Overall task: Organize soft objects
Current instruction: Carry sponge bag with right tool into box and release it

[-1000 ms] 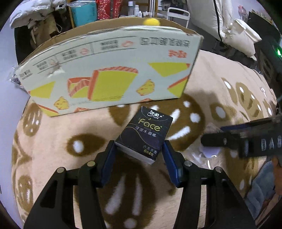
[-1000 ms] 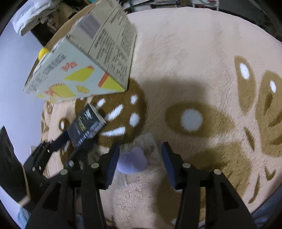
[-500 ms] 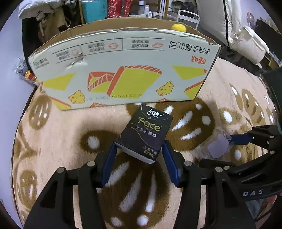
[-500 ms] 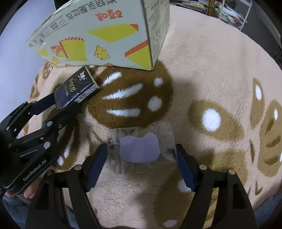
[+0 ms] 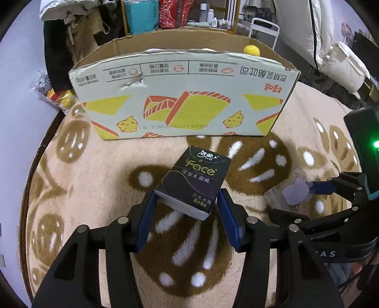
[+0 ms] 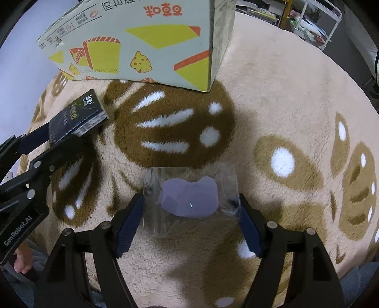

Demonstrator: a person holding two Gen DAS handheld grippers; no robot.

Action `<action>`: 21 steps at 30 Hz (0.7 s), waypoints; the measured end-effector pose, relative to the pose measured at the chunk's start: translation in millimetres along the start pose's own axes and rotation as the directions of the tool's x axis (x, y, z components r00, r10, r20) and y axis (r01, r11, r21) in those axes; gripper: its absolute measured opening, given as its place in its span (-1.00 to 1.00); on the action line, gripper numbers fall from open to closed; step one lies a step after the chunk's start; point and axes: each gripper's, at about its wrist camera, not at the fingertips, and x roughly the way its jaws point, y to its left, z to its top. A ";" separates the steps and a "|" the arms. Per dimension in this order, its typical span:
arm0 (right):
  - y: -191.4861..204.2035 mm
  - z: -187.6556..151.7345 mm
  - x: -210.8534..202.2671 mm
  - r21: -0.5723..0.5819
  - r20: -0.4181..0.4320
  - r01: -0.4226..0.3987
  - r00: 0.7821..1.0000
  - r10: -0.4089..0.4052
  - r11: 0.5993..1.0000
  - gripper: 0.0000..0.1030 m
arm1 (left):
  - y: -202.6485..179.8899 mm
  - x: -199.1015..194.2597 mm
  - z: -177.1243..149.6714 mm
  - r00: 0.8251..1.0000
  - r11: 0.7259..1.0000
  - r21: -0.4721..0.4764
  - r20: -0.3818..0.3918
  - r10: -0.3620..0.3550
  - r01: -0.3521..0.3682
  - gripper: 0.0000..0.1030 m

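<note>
My left gripper (image 5: 187, 208) is shut on a black "Face" tissue pack (image 5: 194, 182) and holds it above the rug, in front of the cardboard box (image 5: 180, 104). The pack also shows in the right wrist view (image 6: 75, 118). My right gripper (image 6: 190, 208) is closed on the sides of a clear plastic bag (image 6: 189, 189) holding a purple soft item (image 6: 189, 199). The bag shows at the right of the left wrist view (image 5: 296, 192). A yellow ball (image 5: 251, 50) sits inside the box at its far right.
A beige rug with brown patterns (image 6: 284, 94) covers the floor. Snack bags (image 5: 56, 94) lie left of the box. Shelves with bottles (image 5: 208, 16) and white bedding (image 5: 319, 35) stand behind it.
Both grippers have risen and drawn back from the box. The right gripper has closed on the clear bag and lifted it. The left still holds the tissue pack.
</note>
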 end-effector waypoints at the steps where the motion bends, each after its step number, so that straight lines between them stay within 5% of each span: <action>1: -1.1 -0.7 -1.3 0.001 0.003 0.000 1.000 0.000 1.000 0.55 | -0.5 -2.1 0.2 1.000 1.000 0.000 0.005 -0.002 0.002 0.00; 6: -24.2 -9.3 -23.3 0.035 0.055 0.002 0.998 -0.004 0.999 0.55 | -5.3 -15.8 1.2 0.999 1.000 0.007 0.043 0.025 -0.025 0.00; 12: -37.5 -9.6 -62.2 0.087 0.220 -0.023 0.975 0.003 0.996 0.55 | -1.6 -39.1 9.2 0.992 0.998 -0.005 0.112 0.063 -0.063 0.00; 21: -47.7 -6.5 -133.3 0.133 0.516 -0.119 0.856 0.034 0.984 0.55 | 4.9 -90.5 30.7 0.964 0.996 -0.017 0.250 0.091 -0.090 0.00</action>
